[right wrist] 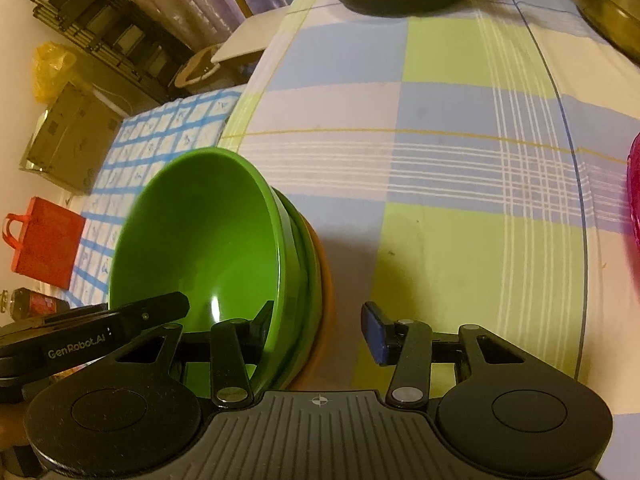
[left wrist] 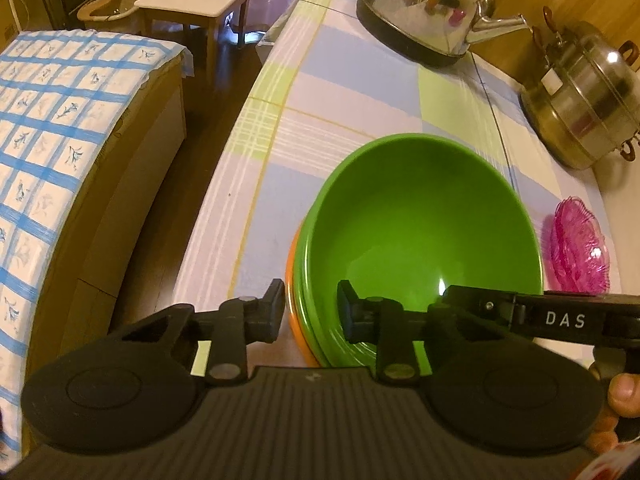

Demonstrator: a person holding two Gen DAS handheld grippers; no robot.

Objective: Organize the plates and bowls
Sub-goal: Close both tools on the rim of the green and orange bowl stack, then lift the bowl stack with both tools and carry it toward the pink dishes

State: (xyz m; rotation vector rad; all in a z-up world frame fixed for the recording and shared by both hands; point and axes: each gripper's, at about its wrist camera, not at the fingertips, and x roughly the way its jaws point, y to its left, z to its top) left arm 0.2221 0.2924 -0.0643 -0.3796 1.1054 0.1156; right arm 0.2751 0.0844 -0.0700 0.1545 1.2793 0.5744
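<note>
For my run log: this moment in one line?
left claw: astride green bowl rim, grip unclear | right claw: open, astride rim | bowl atop plates

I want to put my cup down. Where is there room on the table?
The checked cloth between the green bowl stack and the pink dish is bare. It is crowded at the far end by the kettle and steel pot.
</note>
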